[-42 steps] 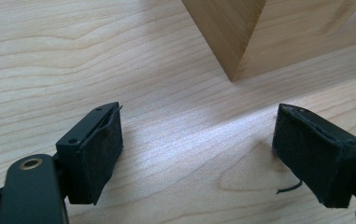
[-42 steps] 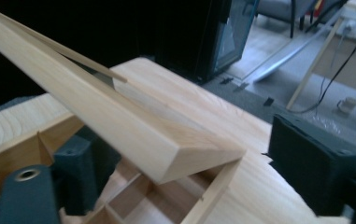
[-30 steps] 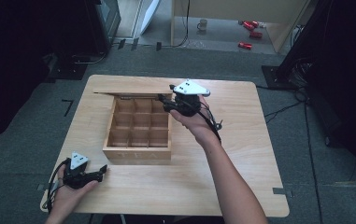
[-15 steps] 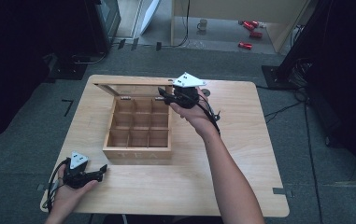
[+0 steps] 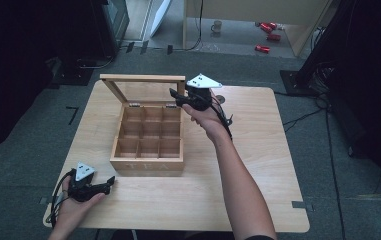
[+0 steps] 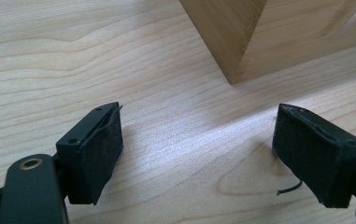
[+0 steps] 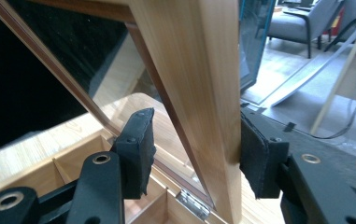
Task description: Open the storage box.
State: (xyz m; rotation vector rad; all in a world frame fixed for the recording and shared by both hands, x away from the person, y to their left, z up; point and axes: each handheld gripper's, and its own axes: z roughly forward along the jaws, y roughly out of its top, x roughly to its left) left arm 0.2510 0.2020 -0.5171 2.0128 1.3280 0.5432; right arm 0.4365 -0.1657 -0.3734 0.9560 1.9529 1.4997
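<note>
A pale wooden table (image 5: pixel 258 165) with rounded corners carries a wooden tea box (image 5: pixel 148 150) left of its middle. The box is divided into small compartments, and its glazed lid (image 5: pixel 145 87) stands raised at the far side. At the near left corner, a hand rests the left gripper (image 5: pixel 100 187) on the tabletop, just short of the box.

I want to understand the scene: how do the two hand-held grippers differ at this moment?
The left hand-held gripper lies low at the table's near corner, while the right hand-held gripper is raised at the tea box's lid. The left's jaws stand wide with bare table between them; the right's straddle the lid's wooden side frame, one pad touching it. Both have black jaws and a grey plate.
</note>
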